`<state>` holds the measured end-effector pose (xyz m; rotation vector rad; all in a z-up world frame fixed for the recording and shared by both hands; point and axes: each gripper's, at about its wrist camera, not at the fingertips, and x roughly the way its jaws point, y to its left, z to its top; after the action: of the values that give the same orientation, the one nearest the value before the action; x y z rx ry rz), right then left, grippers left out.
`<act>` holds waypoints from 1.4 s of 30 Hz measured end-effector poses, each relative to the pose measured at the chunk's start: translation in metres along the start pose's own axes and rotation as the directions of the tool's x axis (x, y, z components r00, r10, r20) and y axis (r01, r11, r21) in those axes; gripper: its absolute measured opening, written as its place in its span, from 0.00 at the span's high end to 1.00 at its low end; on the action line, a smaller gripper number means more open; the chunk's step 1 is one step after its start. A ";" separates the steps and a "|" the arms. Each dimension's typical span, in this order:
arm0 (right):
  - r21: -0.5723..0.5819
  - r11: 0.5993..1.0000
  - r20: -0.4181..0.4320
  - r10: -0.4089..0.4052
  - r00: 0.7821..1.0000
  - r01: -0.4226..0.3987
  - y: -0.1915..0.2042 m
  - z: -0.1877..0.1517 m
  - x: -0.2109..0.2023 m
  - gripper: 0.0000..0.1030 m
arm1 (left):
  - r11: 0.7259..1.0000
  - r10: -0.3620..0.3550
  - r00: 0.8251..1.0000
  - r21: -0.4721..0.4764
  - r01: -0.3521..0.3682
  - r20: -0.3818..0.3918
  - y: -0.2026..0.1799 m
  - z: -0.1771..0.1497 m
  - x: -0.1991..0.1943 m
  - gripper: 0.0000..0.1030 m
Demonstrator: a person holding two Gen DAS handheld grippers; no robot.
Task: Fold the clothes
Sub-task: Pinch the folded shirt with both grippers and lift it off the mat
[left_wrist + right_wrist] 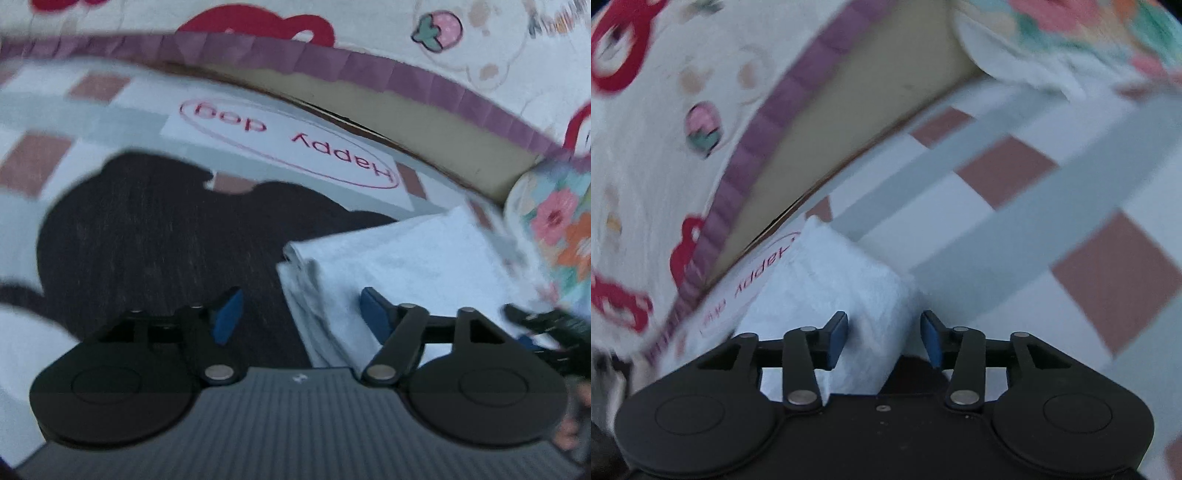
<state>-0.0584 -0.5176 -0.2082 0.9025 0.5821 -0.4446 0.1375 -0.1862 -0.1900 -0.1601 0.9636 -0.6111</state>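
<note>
Just ahead of the left gripper point(301, 314), whose jaws stand apart and empty, a dark garment point(147, 236) lies spread unfolded beside a folded white cloth point(399, 254), which the right gripper point(884, 339), also apart, hovers over, the checked bed sheet point(1052, 206) beyond.

Left gripper point(301, 314): your black linkage arms, round black side discs, silver pivot pins, blue finger pads point(229, 314).
Left body: grey ribbed panel, small white mark, lower centre.
Right gripper point(884, 338): same black arms, silver pins, blue pads point(837, 339); plain black body, small screw.
</note>
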 end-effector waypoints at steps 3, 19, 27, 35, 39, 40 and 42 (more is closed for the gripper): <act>0.049 0.999 -0.022 0.012 1.000 -0.011 -0.004 -0.003 0.000 0.49 | 0.998 0.025 0.999 0.063 -0.028 0.038 -0.006 0.001 0.013 0.30; -0.097 0.990 -0.020 0.102 0.995 -0.103 0.020 0.008 0.020 0.76 | 0.990 -0.030 0.984 0.143 0.005 0.174 -0.035 -0.004 -0.017 0.88; -0.346 0.925 -0.021 0.161 0.987 -0.158 0.040 0.020 0.017 0.78 | 0.993 -0.112 0.975 0.064 0.101 0.190 -0.028 -0.023 -0.064 0.88; -0.308 0.946 -0.041 0.088 0.995 -0.097 0.033 0.015 0.033 0.65 | 0.905 -0.260 0.963 -0.331 0.268 0.071 0.044 -0.026 -0.023 0.85; -0.269 0.960 -0.045 0.067 0.997 -0.077 0.030 0.012 0.036 0.55 | 0.886 -0.306 0.952 -0.360 0.293 0.022 0.051 -0.028 -0.010 0.75; -0.241 0.967 -0.052 0.076 0.996 -0.087 0.027 0.012 0.038 0.53 | 0.886 -0.323 0.946 -0.352 0.303 0.002 0.049 -0.028 -0.006 0.72; -0.184 0.977 -0.062 0.102 0.993 -0.112 0.021 0.011 0.042 0.48 | 0.877 -0.368 0.929 -0.340 0.339 -0.022 0.044 -0.030 0.004 0.70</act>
<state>-0.0107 -0.5204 -0.2172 0.7628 0.6091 -0.2647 0.1335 -0.1485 -0.2275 -0.6273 1.1281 -0.7936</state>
